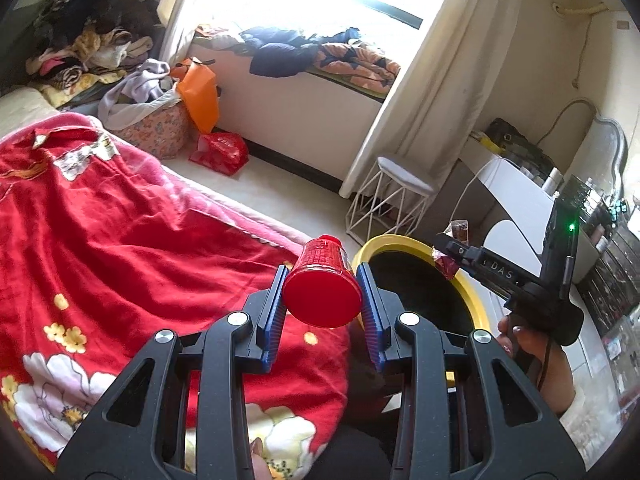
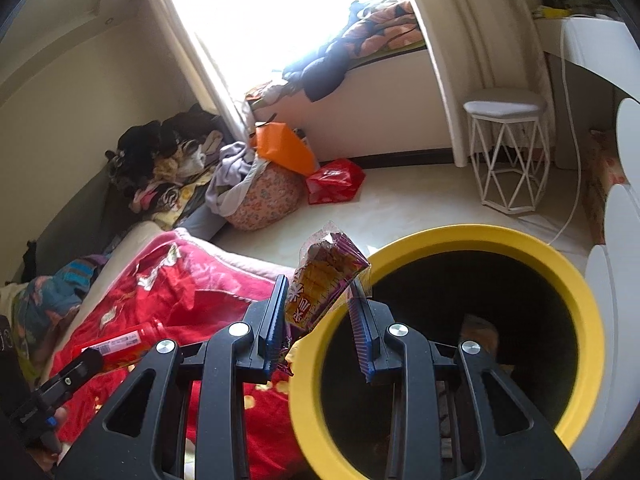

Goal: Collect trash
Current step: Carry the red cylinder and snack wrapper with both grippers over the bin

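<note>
The left gripper [image 1: 322,296] pinches a red plastic bottle [image 1: 322,282] above the red floral blanket [image 1: 120,240], just left of the yellow-rimmed round bin [image 2: 576,292]. The right gripper [image 2: 320,312] pinches a crinkly purple snack wrapper [image 2: 324,280] at the bin's near-left rim; it should be carried over the opening before the fingers spread.
</note>
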